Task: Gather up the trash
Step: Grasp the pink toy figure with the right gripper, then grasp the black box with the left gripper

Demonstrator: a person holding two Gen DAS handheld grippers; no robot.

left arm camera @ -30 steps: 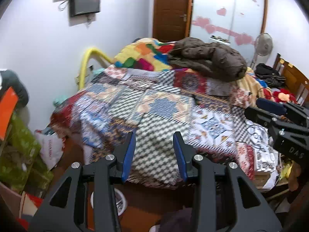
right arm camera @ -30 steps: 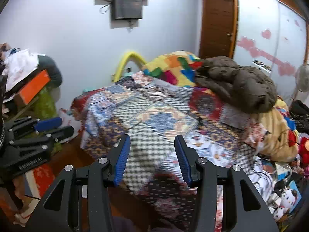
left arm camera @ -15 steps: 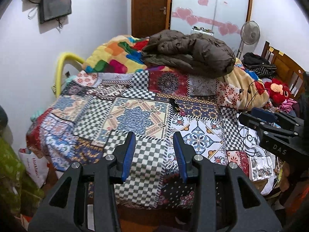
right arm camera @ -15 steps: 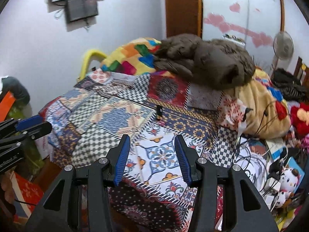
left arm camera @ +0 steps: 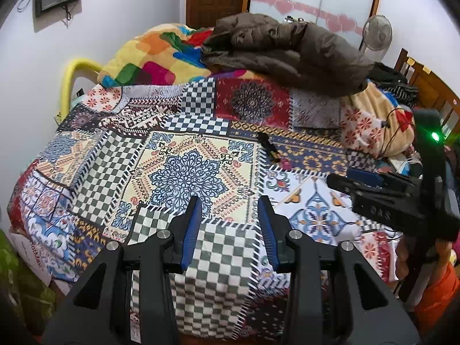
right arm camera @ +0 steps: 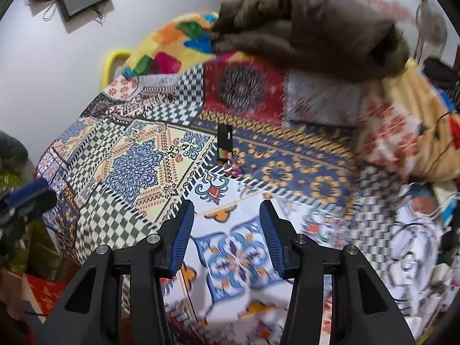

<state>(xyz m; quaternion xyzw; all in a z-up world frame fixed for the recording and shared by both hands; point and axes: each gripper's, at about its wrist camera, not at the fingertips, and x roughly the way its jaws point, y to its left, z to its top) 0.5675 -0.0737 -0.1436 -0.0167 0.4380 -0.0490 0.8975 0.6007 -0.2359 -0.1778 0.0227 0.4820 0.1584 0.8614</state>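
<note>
A small dark wrapper (right arm camera: 224, 143) lies on the patchwork bedspread (right arm camera: 143, 169) near the middle of the bed, with a small pink scrap (right arm camera: 233, 169) just below it. The wrapper also shows in the left wrist view (left arm camera: 268, 147). My right gripper (right arm camera: 227, 211) is open and empty, above the bedspread and short of the wrapper. My left gripper (left arm camera: 228, 204) is open and empty over the bed's near edge. The right gripper appears at the right of the left wrist view (left arm camera: 345, 179).
A brown jacket (left arm camera: 287, 49) and a colourful blanket (left arm camera: 149, 54) are piled at the bed's far end. Cables and clutter (right arm camera: 417, 230) lie to the right of the bed. A fan (left arm camera: 376, 34) and a wooden chair (left arm camera: 425, 83) stand at right.
Both grippers have moved up and forward over the bed, and the wrapper has come nearer to the right gripper. Both stayed open.
</note>
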